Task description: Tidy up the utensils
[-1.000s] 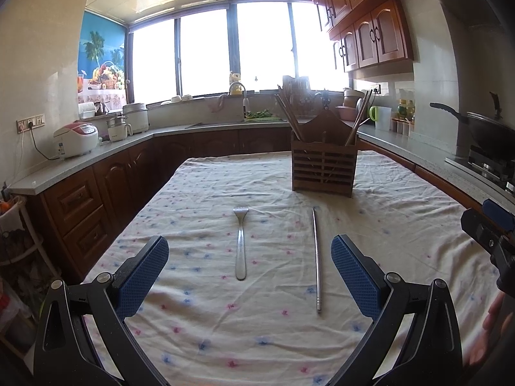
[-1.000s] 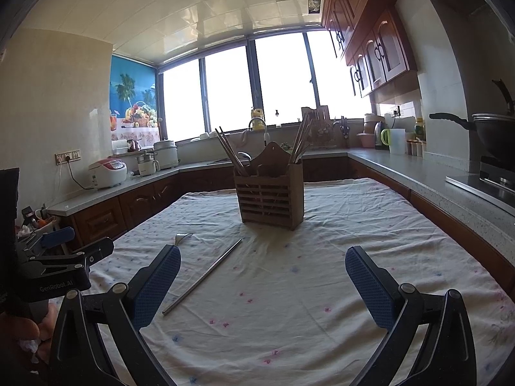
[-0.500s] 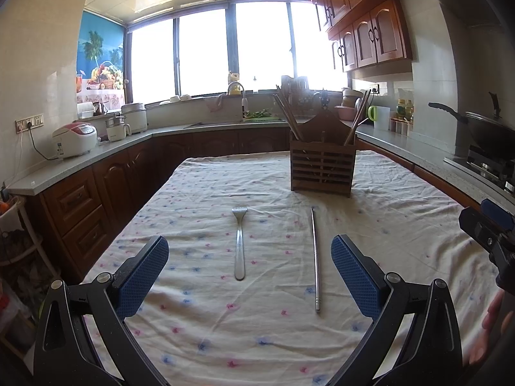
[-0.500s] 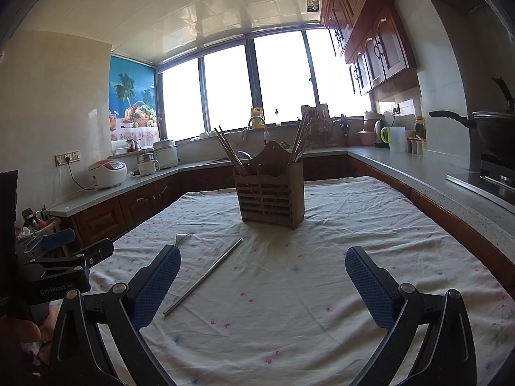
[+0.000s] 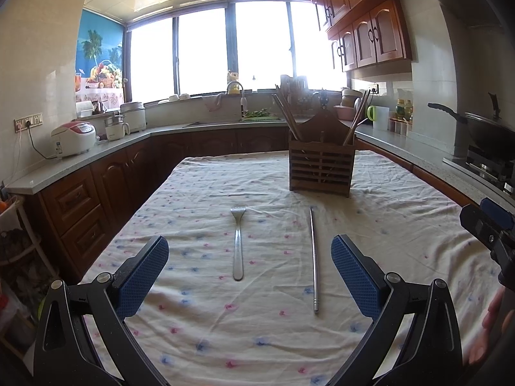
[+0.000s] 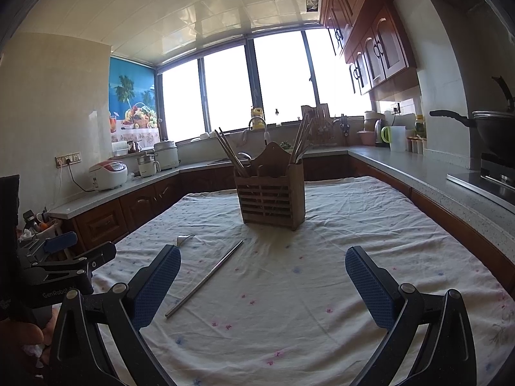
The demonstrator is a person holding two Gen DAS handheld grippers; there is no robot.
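A metal fork (image 5: pixel 237 244) and a long metal chopstick (image 5: pixel 313 257) lie side by side on the flowered tablecloth (image 5: pixel 257 337). Behind them stands a slatted wooden utensil holder (image 5: pixel 320 169) with chopsticks sticking out of it. My left gripper (image 5: pixel 249 276) hovers open over the near ends of both utensils, holding nothing. In the right wrist view the chopstick (image 6: pixel 206 278) lies left of centre, the fork (image 6: pixel 184 239) is mostly hidden behind the left finger, and the holder (image 6: pixel 272 197) stands ahead. My right gripper (image 6: pixel 262 284) is open and empty.
Kitchen counters wrap around the table: a rice cooker (image 5: pixel 73 138) on the left, a sink and faucet (image 5: pixel 234 88) at the back, a wok on a stove (image 5: pixel 482 132) on the right. The other gripper shows at each view's edge (image 5: pixel 489 225) (image 6: pixel 64 263).
Both views have crept slightly; the fork, chopstick and holder have not moved and both grippers stay open.
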